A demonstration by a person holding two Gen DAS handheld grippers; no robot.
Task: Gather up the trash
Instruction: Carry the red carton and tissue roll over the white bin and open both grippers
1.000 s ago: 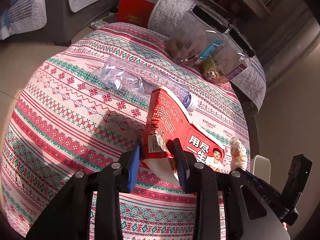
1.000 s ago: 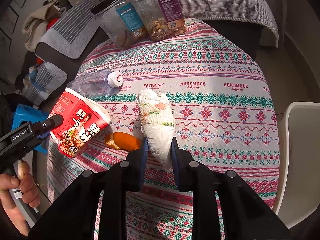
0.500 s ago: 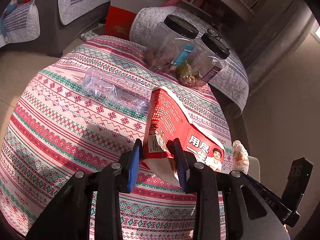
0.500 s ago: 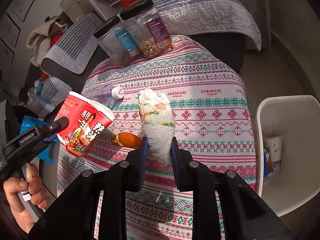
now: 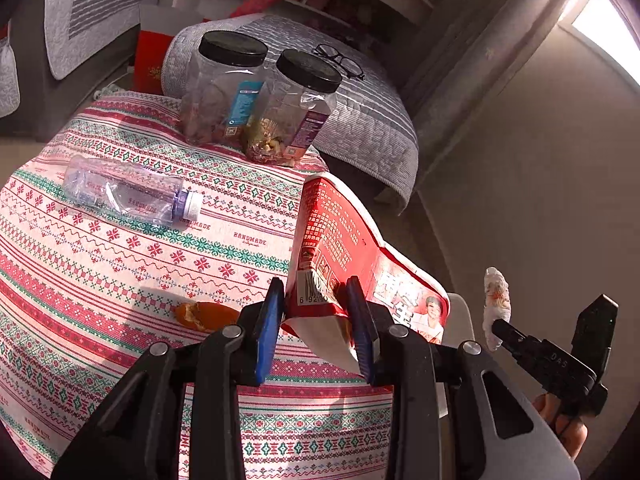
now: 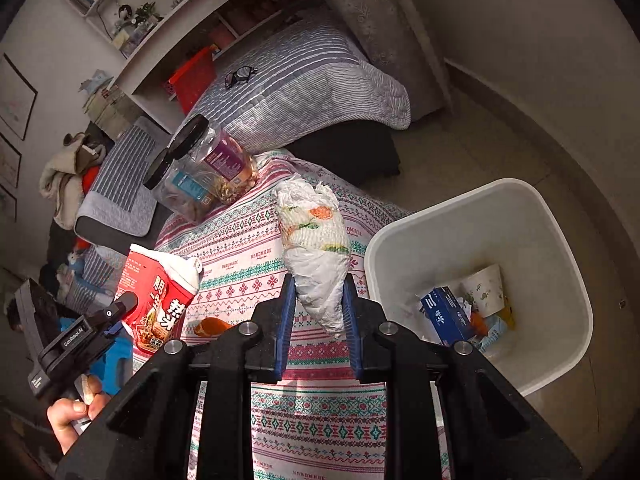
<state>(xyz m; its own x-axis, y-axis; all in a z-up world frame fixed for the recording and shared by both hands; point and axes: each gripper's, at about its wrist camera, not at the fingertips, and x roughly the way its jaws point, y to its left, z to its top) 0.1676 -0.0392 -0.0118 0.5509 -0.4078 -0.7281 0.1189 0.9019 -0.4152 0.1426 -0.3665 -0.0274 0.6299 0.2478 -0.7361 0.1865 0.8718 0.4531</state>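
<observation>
A patterned tablecloth (image 5: 120,264) filled the frame's left. The left gripper (image 5: 316,312) clamped a red noodle cup (image 5: 340,248) at center; the right gripper (image 6: 318,308) clamped a wadded tissue (image 6: 316,240), left of the white bin (image 6: 560,248).

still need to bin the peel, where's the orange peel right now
The orange peel lies on the patterned tablecloth, near its front edge just left of the left tool, below the fallen plastic bottle.

Both wrist views overlook the tablecloth (image 5: 120,264) closely.
</observation>
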